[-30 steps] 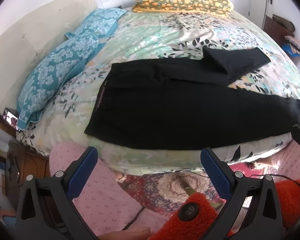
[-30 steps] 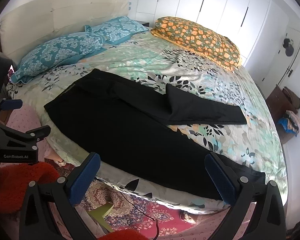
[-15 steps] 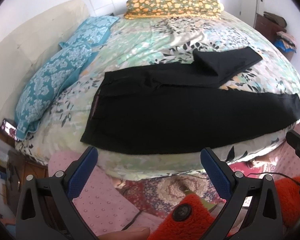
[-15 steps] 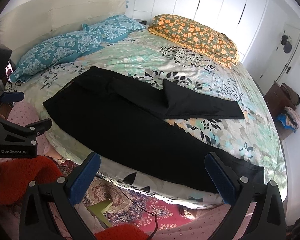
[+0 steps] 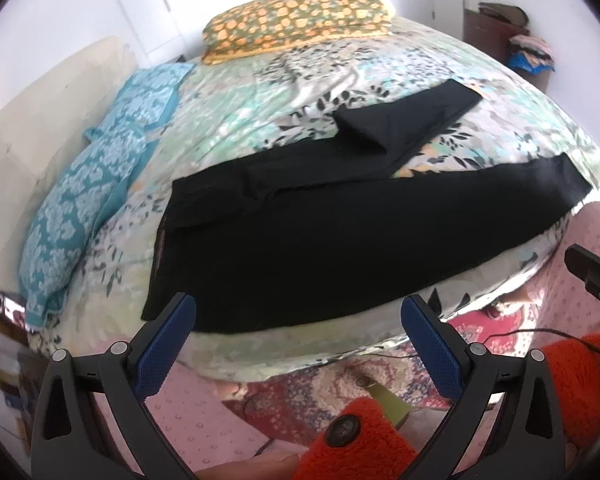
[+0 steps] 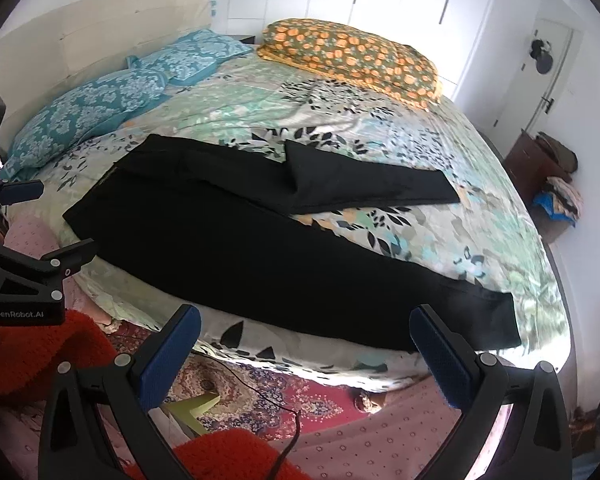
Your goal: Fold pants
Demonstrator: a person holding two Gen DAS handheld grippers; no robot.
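Black pants on the bed, in front of both sets of fingers

The pants (image 5: 340, 248) are laid flat on the bed (image 5: 260, 92), running sideways across the fingers. The waist end is seen just past the left gripper (image 5: 298, 344); the long leg end is seen just past the right gripper (image 6: 306, 354). Both sets of fingers are spread wide and nothing is held.

Pants (image 5: 340, 236): black. Bedspread (image 5: 260, 104): mint floral, black leaves. Pillows (image 5: 100, 184): teal damask. Far pillow (image 5: 296, 20): orange-spotted olive. Rug (image 6: 260, 396): red patterned.
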